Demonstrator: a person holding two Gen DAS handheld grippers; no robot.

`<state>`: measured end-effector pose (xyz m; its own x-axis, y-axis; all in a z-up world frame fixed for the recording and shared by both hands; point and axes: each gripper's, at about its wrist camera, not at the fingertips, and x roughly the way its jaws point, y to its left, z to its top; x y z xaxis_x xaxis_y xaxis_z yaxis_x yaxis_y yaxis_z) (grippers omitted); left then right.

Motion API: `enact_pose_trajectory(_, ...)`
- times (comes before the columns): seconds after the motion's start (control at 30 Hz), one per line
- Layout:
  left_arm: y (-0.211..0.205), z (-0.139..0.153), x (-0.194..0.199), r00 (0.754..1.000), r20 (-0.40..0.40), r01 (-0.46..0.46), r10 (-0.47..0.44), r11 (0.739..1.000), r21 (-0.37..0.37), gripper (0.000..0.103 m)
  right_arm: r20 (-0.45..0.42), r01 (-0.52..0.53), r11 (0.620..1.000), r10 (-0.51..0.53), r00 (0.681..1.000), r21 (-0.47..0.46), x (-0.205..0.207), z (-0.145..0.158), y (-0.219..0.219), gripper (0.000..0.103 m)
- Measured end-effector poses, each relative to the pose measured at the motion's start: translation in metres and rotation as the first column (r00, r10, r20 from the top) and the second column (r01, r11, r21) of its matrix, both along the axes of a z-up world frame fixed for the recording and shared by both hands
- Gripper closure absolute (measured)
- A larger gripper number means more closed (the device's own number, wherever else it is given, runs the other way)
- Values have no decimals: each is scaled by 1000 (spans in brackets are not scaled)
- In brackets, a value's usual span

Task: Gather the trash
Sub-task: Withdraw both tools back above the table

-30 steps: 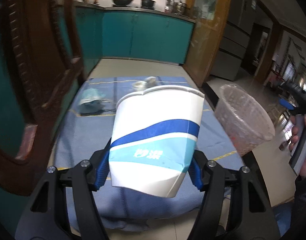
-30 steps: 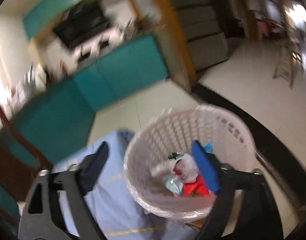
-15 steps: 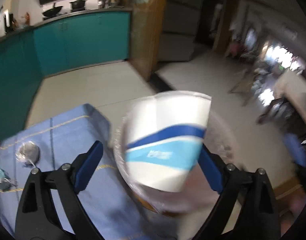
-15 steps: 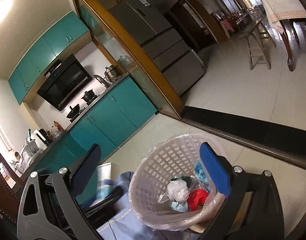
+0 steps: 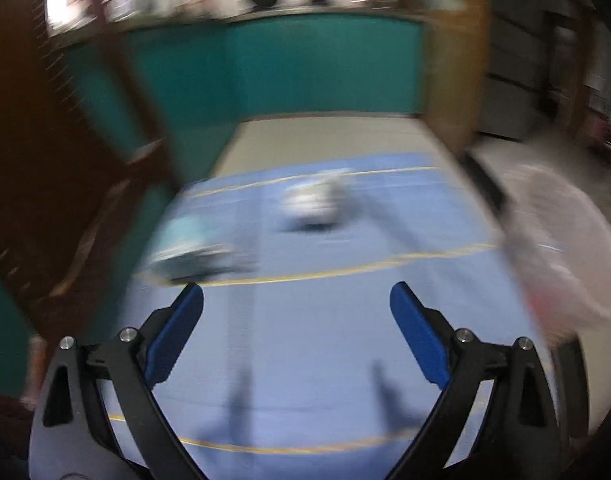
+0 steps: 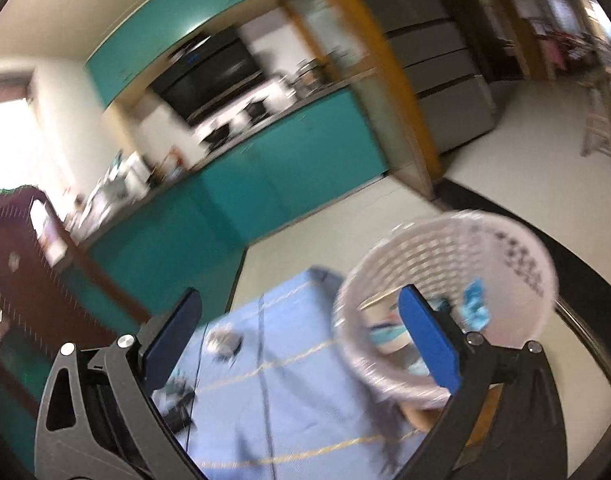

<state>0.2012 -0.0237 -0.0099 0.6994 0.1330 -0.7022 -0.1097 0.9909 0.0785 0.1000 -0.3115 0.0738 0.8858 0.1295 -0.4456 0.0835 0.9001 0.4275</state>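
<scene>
My left gripper [image 5: 297,332] is open and empty above the blue tablecloth [image 5: 305,360]. Two blurred pieces of trash lie ahead of it: a crumpled silvery ball [image 5: 311,204] and a pale blue-and-dark wad [image 5: 189,246]. The white mesh basket [image 5: 557,248] is at the right edge of the table. My right gripper [image 6: 301,328] is open and empty; the basket [image 6: 505,256] stands just beyond its right finger, with a white-and-blue cup [image 6: 385,336] and blue scraps [image 6: 475,308] inside. The silvery ball [image 6: 223,340] and dark wad [image 6: 177,396] also show in the right wrist view.
A dark wooden chair [image 5: 45,160] stands left of the table. Teal kitchen cabinets [image 5: 305,68] run along the back wall. A wooden pillar [image 6: 365,64] and grey refrigerator [image 6: 445,64] are beyond. Pale tiled floor [image 6: 505,168] lies to the right.
The left gripper let go of the white-and-blue paper cup, which now lies in the basket, and swung back left over the table. The right gripper turned left.
</scene>
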Motion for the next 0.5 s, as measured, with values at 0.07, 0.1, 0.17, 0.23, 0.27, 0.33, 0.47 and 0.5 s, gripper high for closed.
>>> enact_pose_trajectory(0.07,28,-6,13,996,-16,-85,85,996,-7,9,-16,-52,998,51,999,-33,4,-5,22,7)
enact_pose_trajectory(0.1,40,-12,24,990,-20,-138,139,990,29,9,-29,-82,996,80,996,-47,7,-8,34,7)
enact_pose_trajectory(0.17,50,-20,40,982,-24,-185,187,981,63,9,-53,-122,990,118,992,-66,10,-15,50,7)
enact_pose_trajectory(0.23,52,-25,53,980,-8,-198,201,973,115,10,-79,-153,985,147,986,-79,13,-21,63,7)
enact_pose_trajectory(0.27,50,-27,59,982,7,-190,191,971,148,10,-94,-171,981,163,982,-90,15,-26,69,7)
enact_pose_trajectory(0.33,45,-28,71,985,14,-170,171,968,187,10,-115,-192,974,179,977,-116,18,-32,77,7)
enact_pose_trajectory(0.47,57,-40,95,971,-28,-223,236,948,225,11,-139,-211,969,194,971,-125,23,-35,86,7)
enact_pose_trajectory(0.5,60,-44,100,970,-45,-223,238,951,215,12,-141,-213,969,195,971,-127,24,-36,87,7)
